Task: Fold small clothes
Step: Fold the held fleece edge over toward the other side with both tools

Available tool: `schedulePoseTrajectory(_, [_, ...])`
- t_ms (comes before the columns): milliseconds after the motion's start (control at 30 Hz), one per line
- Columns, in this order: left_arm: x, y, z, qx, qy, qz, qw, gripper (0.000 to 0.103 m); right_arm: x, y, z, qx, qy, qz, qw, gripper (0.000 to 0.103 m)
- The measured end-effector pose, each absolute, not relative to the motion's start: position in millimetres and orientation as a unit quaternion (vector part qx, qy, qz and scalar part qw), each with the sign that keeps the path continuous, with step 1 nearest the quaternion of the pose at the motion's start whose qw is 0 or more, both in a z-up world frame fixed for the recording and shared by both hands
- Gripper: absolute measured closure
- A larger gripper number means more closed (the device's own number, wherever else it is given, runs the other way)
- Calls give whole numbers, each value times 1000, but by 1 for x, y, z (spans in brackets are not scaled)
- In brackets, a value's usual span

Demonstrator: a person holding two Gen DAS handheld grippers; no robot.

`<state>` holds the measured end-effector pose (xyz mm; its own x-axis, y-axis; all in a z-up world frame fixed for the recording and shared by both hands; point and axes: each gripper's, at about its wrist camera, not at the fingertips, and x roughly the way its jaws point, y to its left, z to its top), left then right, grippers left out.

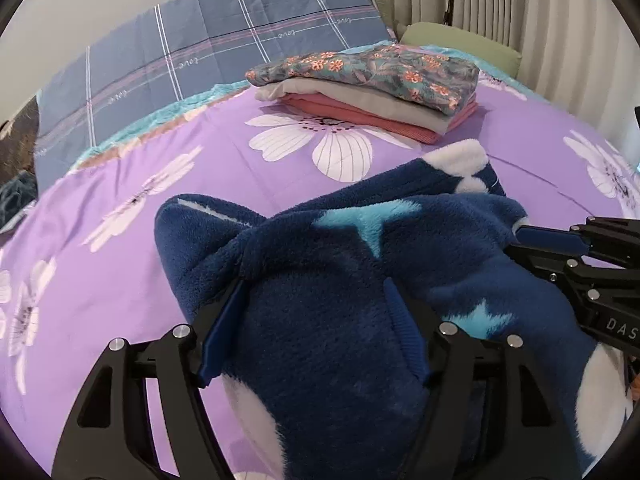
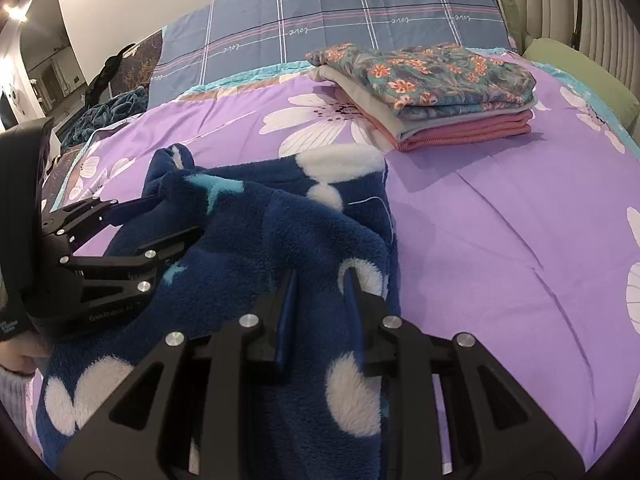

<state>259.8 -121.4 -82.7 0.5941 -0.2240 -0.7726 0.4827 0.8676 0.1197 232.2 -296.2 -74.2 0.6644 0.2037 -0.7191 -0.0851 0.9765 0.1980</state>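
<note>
Fleece garment [image 1: 320, 304], dark blue with white blobs and pale blue stars, lying crumpled on the near part of the bed [image 1: 132, 184], over the purple flowered cover. Left gripper [image 1: 316, 332] set wide, its two blue fingers [image 1: 224, 332] standing on either side of a raised hump of the fleece; left finger at the edge of the fabric, right finger sunk into the pile, so touching on both sides, but cannot tell whether pressing or merely resting against it. Right gripper [image 2: 320, 312] narrowed to a small gap, fingers [image 2: 286, 316] pinched on a thin fold near the garment's right-hand edge, with fleece visible between the blades. Seen from the left wrist view, right gripper [image 1: 520, 236] reaching in from the right side, its blue tip buried in the fabric edge. Seen from the right wrist view, left gripper [image 2: 176, 216] coming in from the left, tips lost in the fleece. Farther back on the bed, well apart from the garment, a neat stack of folded clothes [image 1: 372, 92]: flowered piece on top, grey beneath, pink at the bottom. Behind the stack, a blue checked pillow [image 1: 224, 40] propped against the wall.
</note>
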Motion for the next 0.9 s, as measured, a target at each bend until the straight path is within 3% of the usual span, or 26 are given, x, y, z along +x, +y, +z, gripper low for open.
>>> schedulePoseTrajectory(267, [185, -92, -20, 65, 350, -308, 882, 34, 226, -292, -72, 59, 388, 71, 917, 79])
schedulePoseTrajectory(400, [139, -109, -60, 165, 352, -303, 870, 30, 227, -293, -73, 61, 388, 74, 917, 79])
schedulePoseTrajectory(633, [138, -116, -68, 155, 348, -285, 879, 29, 223, -290, -69, 43, 381, 69, 921, 77])
schedulePoseTrajectory(767, [139, -107, -66, 130, 353, -273, 886, 29, 181, -308, -48, 88, 349, 72, 930, 62])
schedulePoseTrajectory(900, [135, -106, -65, 125, 350, -272, 888, 29, 112, -321, -34, 107, 325, 127, 931, 62])
